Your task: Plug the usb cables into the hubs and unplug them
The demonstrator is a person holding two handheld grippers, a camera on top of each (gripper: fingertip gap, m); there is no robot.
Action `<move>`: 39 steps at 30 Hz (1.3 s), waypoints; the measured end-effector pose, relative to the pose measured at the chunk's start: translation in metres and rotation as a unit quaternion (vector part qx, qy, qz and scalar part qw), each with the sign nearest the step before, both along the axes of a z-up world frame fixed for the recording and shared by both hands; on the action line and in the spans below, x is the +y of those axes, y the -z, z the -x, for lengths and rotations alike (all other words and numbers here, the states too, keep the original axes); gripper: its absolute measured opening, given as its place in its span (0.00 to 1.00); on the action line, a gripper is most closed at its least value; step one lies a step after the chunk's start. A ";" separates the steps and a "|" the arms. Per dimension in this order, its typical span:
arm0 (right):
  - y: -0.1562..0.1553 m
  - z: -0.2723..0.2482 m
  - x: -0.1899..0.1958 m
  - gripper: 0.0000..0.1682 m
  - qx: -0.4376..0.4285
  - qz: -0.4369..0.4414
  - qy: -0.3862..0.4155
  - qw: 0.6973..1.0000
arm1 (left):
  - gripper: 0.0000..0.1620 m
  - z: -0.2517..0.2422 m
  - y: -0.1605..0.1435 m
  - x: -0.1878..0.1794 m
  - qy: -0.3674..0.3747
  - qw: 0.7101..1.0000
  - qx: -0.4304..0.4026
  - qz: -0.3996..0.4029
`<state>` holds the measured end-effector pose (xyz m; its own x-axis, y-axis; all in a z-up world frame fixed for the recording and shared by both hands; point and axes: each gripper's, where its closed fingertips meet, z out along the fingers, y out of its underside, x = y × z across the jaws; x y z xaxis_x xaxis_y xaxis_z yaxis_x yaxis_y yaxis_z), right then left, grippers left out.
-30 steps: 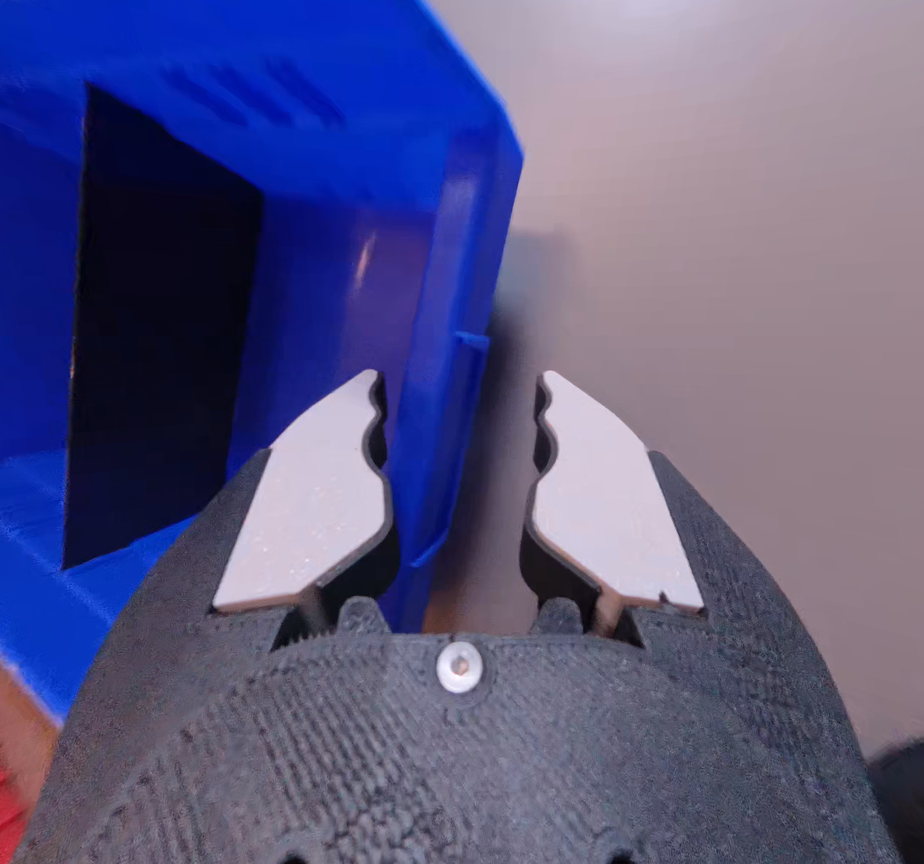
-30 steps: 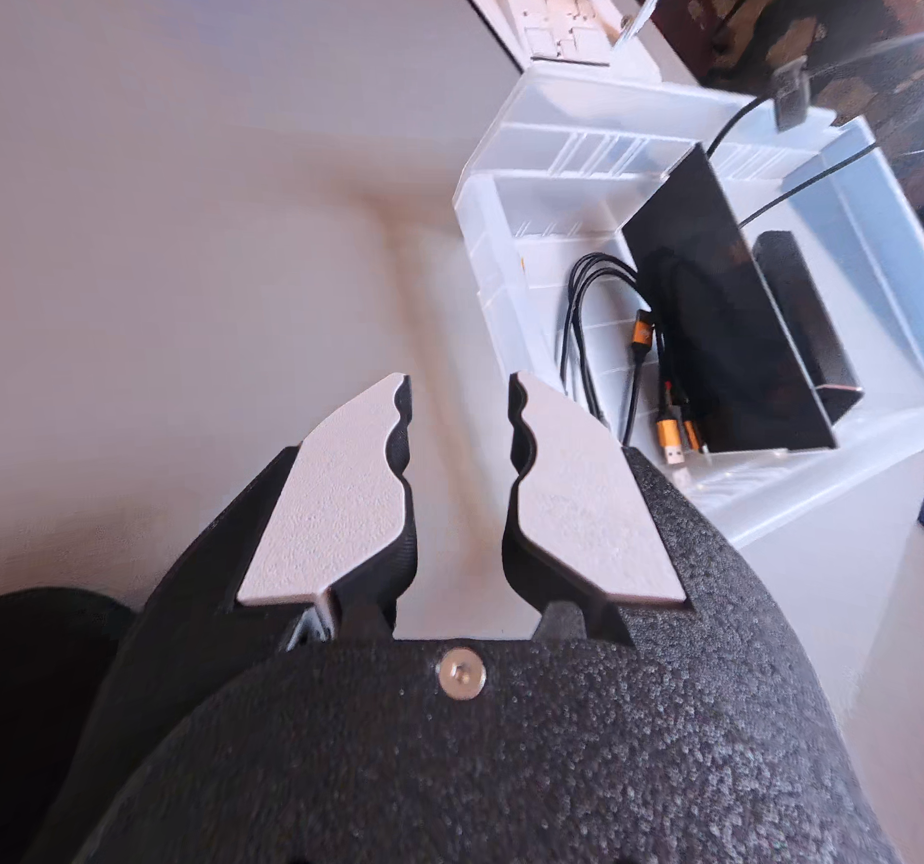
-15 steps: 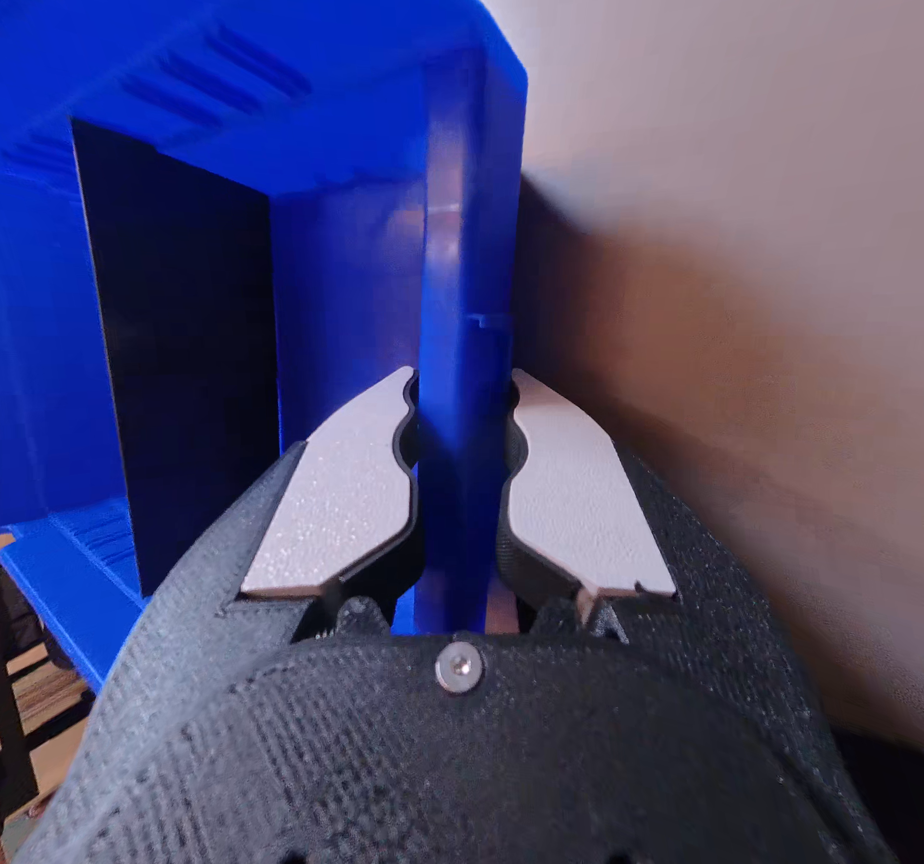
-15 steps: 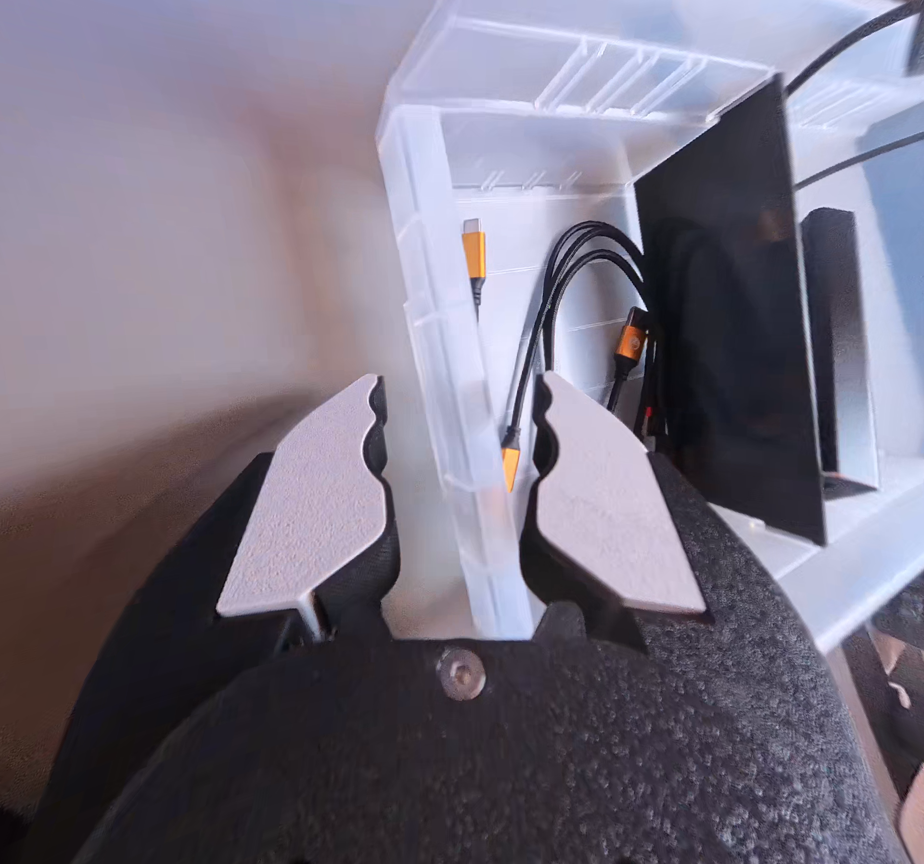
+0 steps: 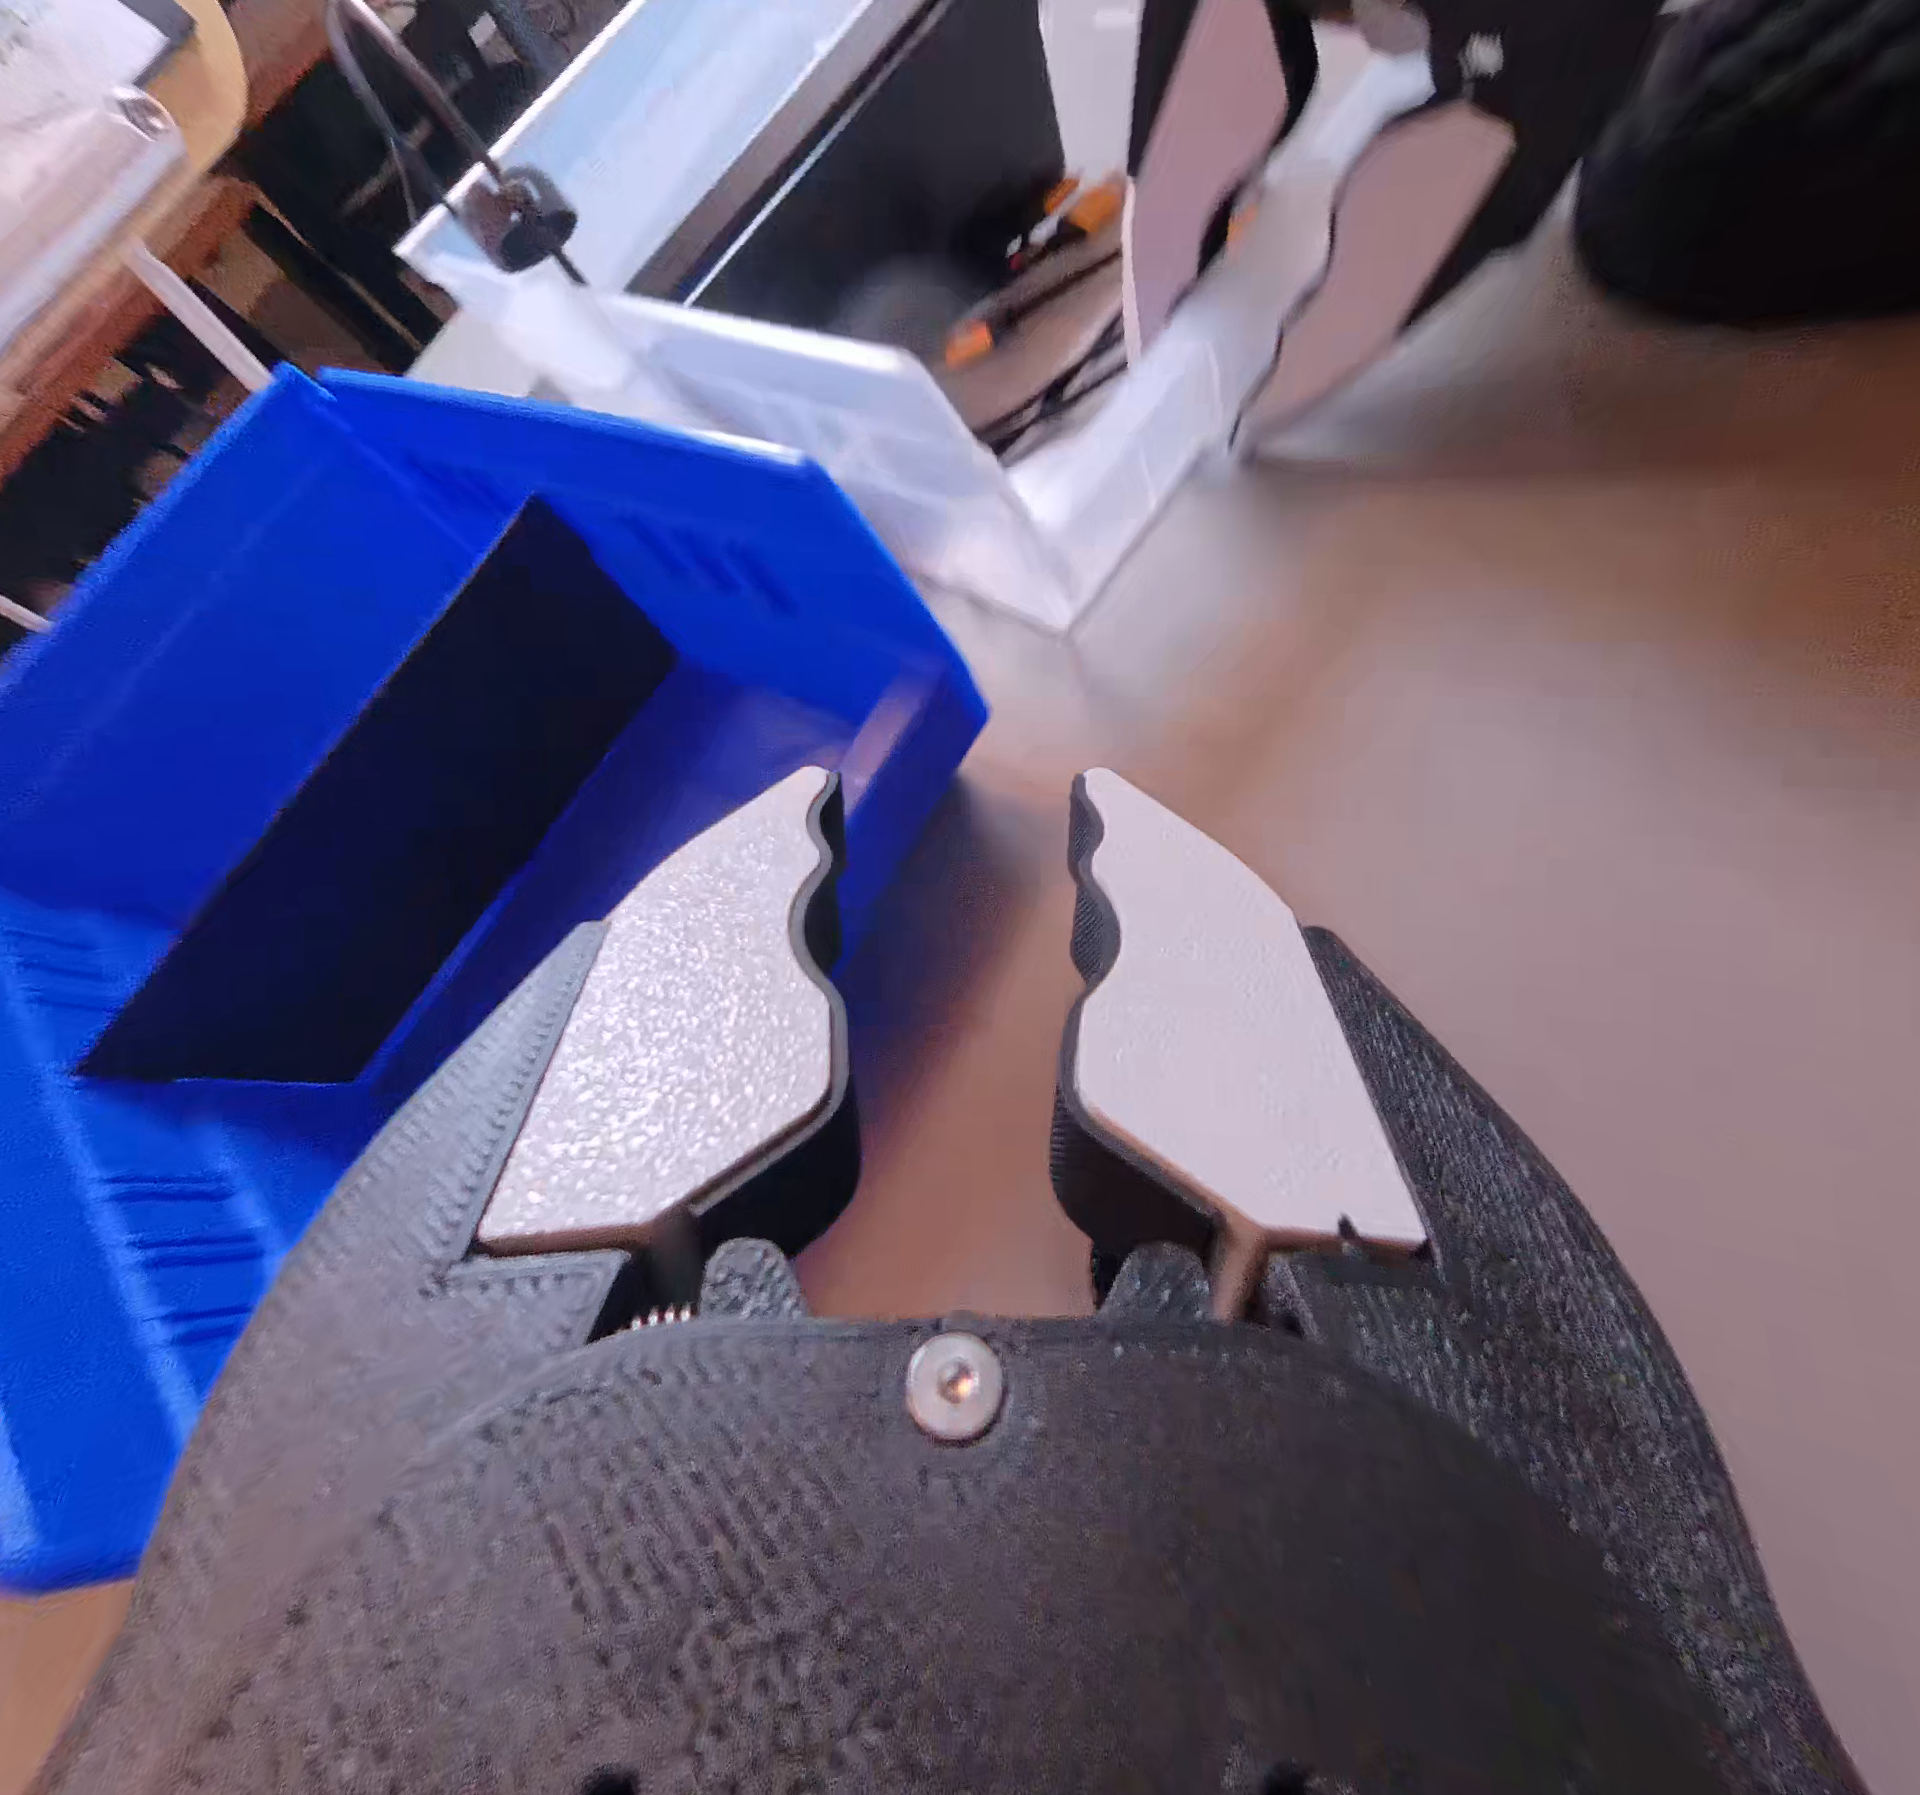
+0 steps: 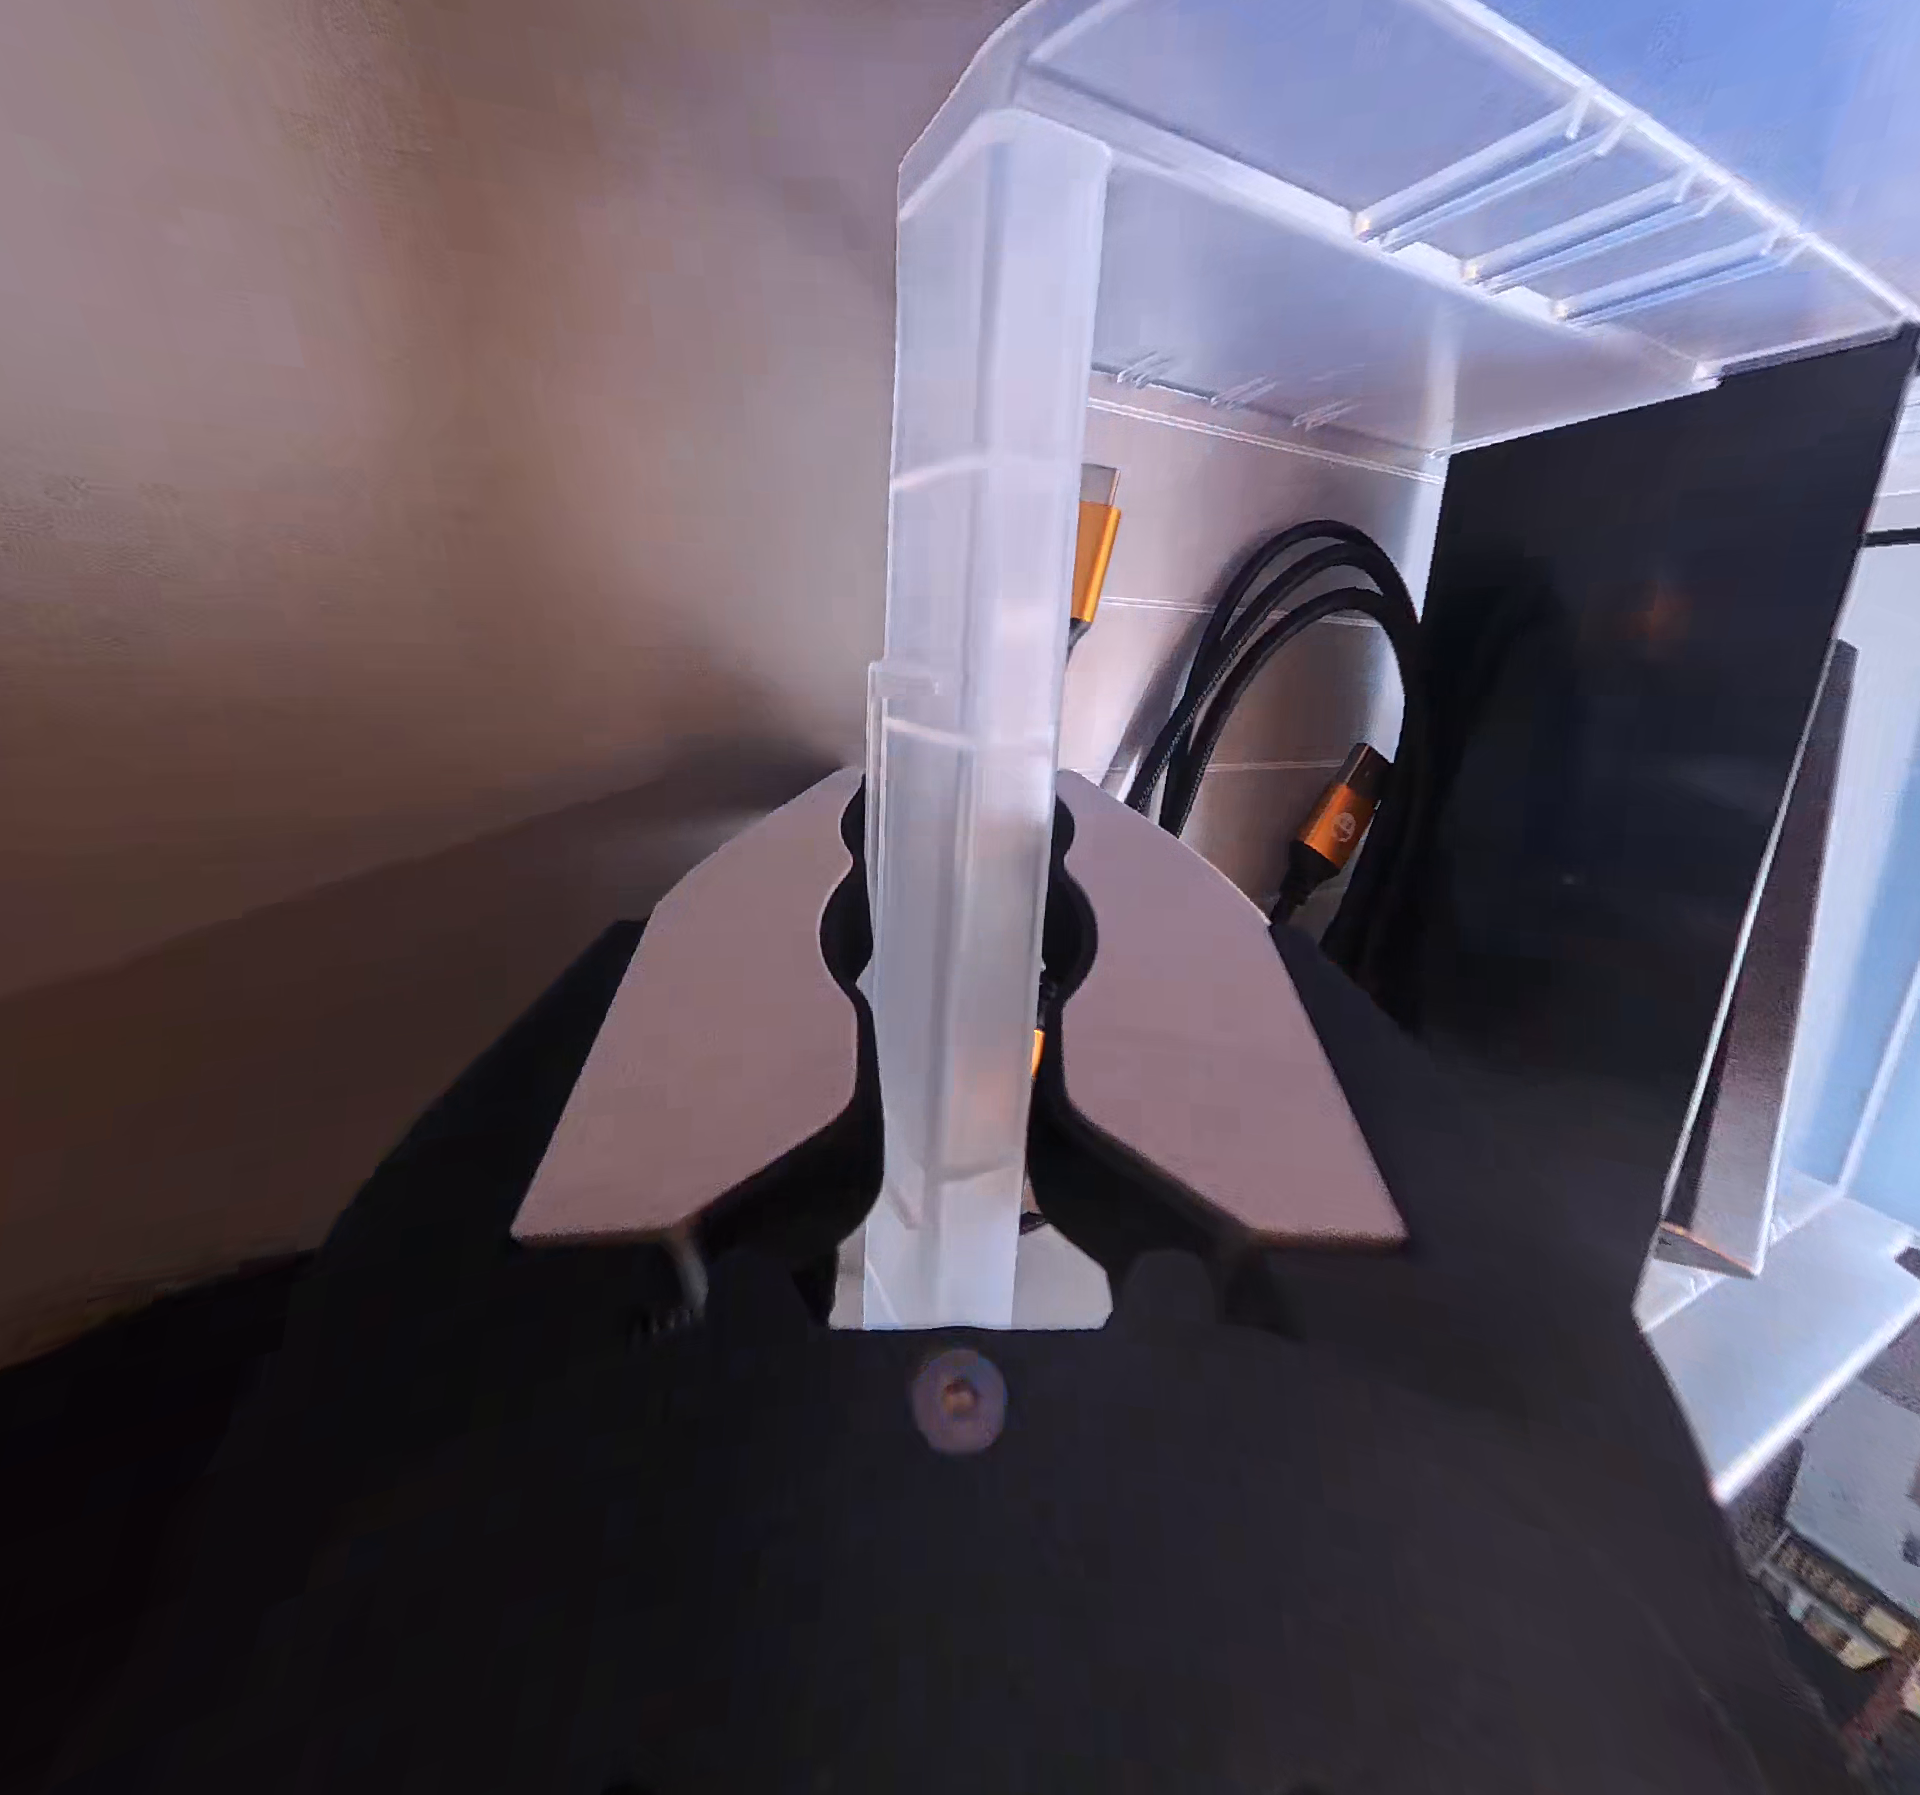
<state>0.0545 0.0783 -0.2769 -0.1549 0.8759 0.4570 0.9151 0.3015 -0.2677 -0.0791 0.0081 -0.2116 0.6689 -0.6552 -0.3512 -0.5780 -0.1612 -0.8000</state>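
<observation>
Two grippers, right gripper (image 6: pixel 958 904) clamping clear bin (image 6: pixel 977 519) wall, left gripper (image 5: pixel 954 872) empty

bare table (image 5: pixel 1507 810) right of blue bin (image 5: pixel 312 623); clear bin (image 5: pixel 831 395) blocks beyond.

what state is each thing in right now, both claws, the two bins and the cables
left claw: open, holding nothing, beside the blue bin's corner
right claw: shut on the clear bin's side wall
blue bin: on the table, not gripped, a dark divider panel inside
clear bin: gripped by its wall
usb cables: loose in the clear bin, orange plugs unplugged
</observation>
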 end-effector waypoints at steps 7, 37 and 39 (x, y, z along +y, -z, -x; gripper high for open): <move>-0.051 0.021 -0.108 0.15 0.136 0.064 -0.045 0.988 | 0.41 -0.034 0.008 -0.019 -0.003 0.986 -0.145 0.086; -0.230 -0.004 -0.079 0.15 0.566 -0.028 0.198 0.800 | 0.14 0.013 -0.140 -0.091 -0.174 0.969 -0.007 -0.175; -0.238 0.053 -0.094 0.15 0.567 0.006 0.150 0.810 | 0.14 0.059 -0.150 -0.121 -0.219 0.960 0.021 -0.172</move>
<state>0.0018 -0.0156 -0.0388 0.5784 0.8020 0.1490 0.1116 0.1031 -0.9884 -0.1384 -0.1134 -0.0620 0.8341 -0.1555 -0.5293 -0.5482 -0.1268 -0.8267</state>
